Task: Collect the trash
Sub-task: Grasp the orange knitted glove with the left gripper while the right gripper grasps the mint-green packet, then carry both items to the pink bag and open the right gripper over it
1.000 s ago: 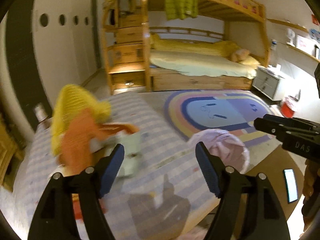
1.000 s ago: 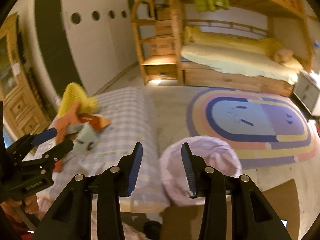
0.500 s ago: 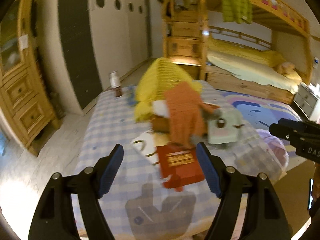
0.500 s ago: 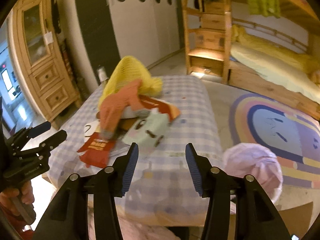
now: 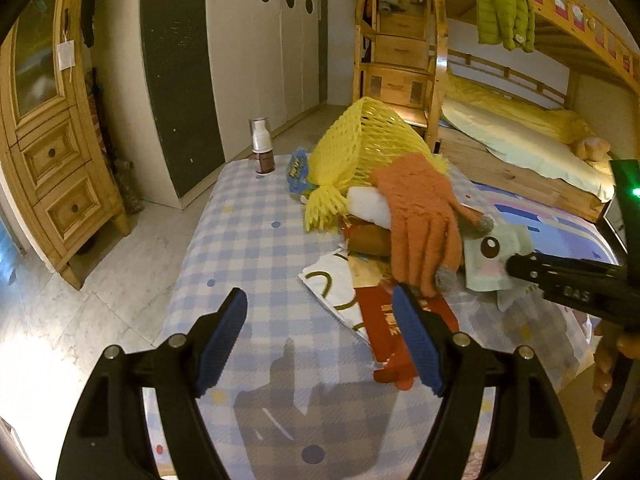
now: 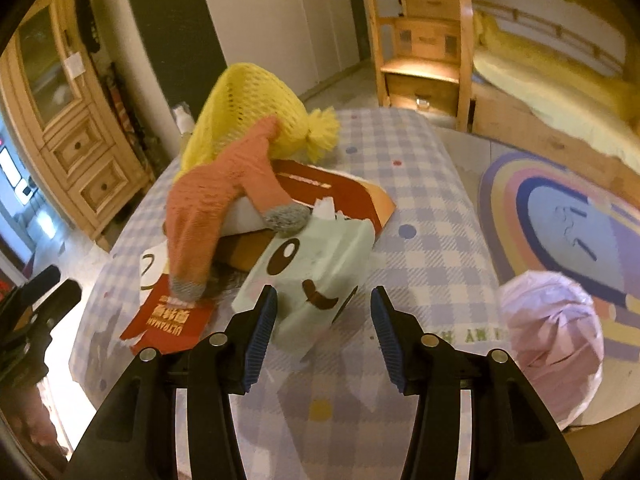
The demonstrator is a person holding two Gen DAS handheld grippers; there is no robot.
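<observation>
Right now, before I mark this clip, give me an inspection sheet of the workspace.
Surface: checked cloth covering the table.
Job's things: red packet, white wrapper, pale green tissue pack; pink bag beside the table.
Clutter: orange glove, yellow knit hat, small bottle.
Grippers: left gripper open, empty; right gripper closing, tissue pack between its jaws, untouched.
Cables: nothing seen.
Surroundings: bunk bed, rug, wooden cabinet.
</observation>
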